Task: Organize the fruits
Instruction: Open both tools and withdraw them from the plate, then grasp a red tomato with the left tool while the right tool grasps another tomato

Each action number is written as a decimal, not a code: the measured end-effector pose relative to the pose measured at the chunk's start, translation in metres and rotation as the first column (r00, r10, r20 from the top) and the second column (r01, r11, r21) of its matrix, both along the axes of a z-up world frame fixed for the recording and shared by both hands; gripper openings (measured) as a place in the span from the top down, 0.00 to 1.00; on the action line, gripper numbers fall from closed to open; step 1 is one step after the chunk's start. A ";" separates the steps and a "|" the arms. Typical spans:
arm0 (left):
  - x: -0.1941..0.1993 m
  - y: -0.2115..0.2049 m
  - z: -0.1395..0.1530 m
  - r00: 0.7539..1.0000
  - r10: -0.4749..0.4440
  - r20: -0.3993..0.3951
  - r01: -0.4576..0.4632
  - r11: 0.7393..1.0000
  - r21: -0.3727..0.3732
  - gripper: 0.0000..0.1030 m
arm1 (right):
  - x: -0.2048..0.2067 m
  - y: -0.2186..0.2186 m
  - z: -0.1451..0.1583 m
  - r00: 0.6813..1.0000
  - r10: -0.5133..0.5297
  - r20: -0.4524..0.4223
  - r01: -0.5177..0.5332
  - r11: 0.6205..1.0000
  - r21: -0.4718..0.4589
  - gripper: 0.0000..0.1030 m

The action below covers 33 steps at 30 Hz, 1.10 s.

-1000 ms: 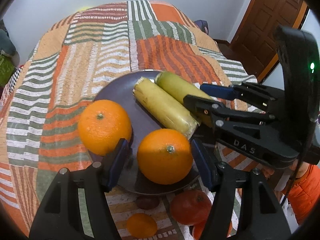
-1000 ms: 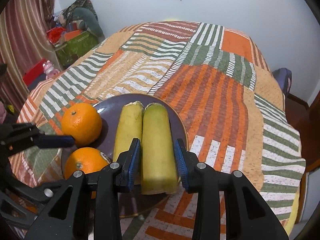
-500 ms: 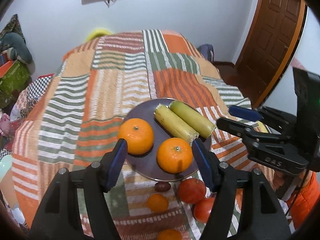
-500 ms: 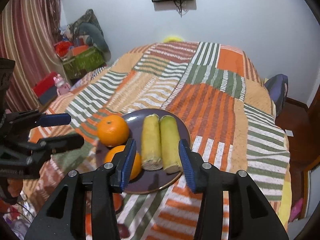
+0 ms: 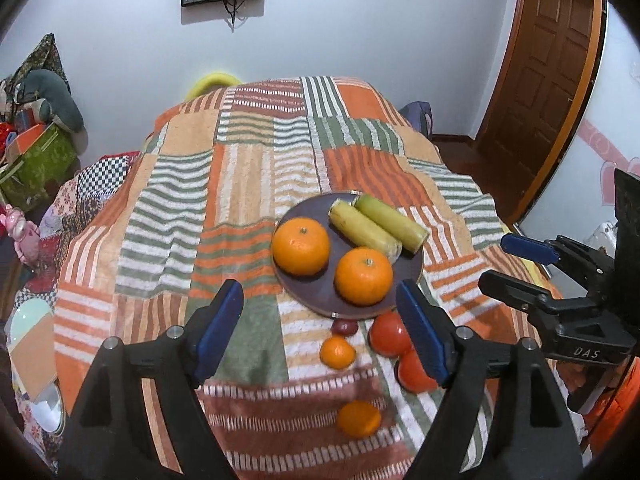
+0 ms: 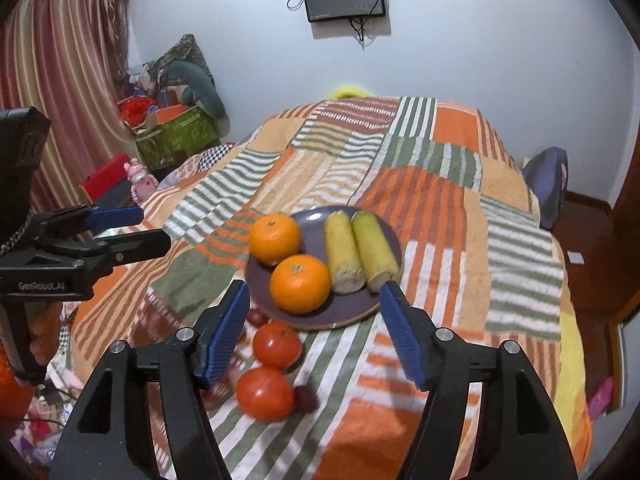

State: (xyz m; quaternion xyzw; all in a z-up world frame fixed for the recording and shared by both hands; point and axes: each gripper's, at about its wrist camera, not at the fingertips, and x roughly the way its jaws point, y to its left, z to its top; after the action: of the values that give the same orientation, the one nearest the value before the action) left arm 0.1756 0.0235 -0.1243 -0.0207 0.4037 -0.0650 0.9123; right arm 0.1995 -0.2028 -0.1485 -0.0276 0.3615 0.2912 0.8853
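Left wrist view: left gripper point(image 5: 319, 322) hangs above the near edge of the bed w/ jaws spread wide, nothing held. Dark plate point(image 5: 416, 270) sits ahead and a bit right of centre on the striped quilt point(image 5: 172, 216), carrying two oranges point(image 5: 301, 245) and two yellow-green cobs point(image 5: 365, 228) lying side by side, long axes running away to upper left. Loose fruit lies off the plate, toward the camera: two tomatoes point(image 5: 386, 334), a small dark fruit point(image 5: 345, 327) touching the plate rim, two small oranges point(image 5: 337, 352). Nearer tomato is partly hidden behind the right finger point(image 5: 420, 340), so the loose pile sits right of jaw centre. Right gripper point(image 5: 520, 268) shows at far right, jaws apart, empty. Right wrist view: right gripper point(image 6: 314, 330) also wide open, empty, hovering. Tomatoes point(image 6: 277, 345) lie between its fingers, left of centre, just short of the plate point(image 6: 360, 308); second tomato point(image 6: 265, 393) nearer still, a dark fruit point(image 6: 306, 398) beside it. Left gripper point(image 6: 132, 228) visible at left edge, open, well apart from the fruit. Judgement: right gripper is better lined up on the tomatoes; a drop down and slightly left looks like the next call, then onto the plate's bare front.
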 end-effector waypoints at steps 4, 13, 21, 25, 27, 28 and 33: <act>-0.013 0.002 -0.006 1.000 -0.005 -0.019 0.005 1.000 0.003 0.21 | -0.012 0.003 -0.012 0.999 0.005 -0.032 -0.005 1.000 -0.011 0.36; -0.033 0.004 -0.021 0.998 -0.024 -0.065 0.024 1.000 0.000 0.19 | -0.027 0.021 -0.047 0.991 0.051 -0.123 -0.059 0.997 -0.055 0.36; -0.037 0.006 -0.038 0.993 -0.028 -0.112 0.027 1.000 -0.009 0.19 | -0.030 0.037 -0.074 0.978 0.085 -0.191 -0.103 0.991 -0.087 0.36; -0.037 0.004 -0.044 0.991 -0.034 -0.129 0.032 0.999 -0.014 0.19 | -0.028 0.041 -0.080 0.977 0.083 -0.197 -0.106 0.989 -0.106 0.48; -0.036 0.003 -0.048 0.990 -0.036 -0.139 0.034 0.999 -0.017 0.19 | -0.029 0.041 -0.078 0.978 0.087 -0.187 -0.109 0.988 -0.113 0.55; -0.035 0.002 -0.050 0.989 -0.039 -0.144 0.036 0.999 -0.019 0.19 | -0.029 0.041 -0.078 0.977 0.093 -0.193 -0.115 0.988 -0.104 0.55; -0.029 -0.007 -0.056 0.985 -0.059 -0.162 0.056 0.998 -0.019 0.19 | -0.031 0.032 -0.075 0.975 0.093 -0.201 -0.110 0.991 -0.077 0.56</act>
State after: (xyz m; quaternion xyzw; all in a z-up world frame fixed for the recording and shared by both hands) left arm 0.1462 0.0165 -0.1807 -0.0208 0.4767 -0.0923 0.8740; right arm 0.1688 -0.1708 -0.2238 -0.0557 0.4579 0.3214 0.8270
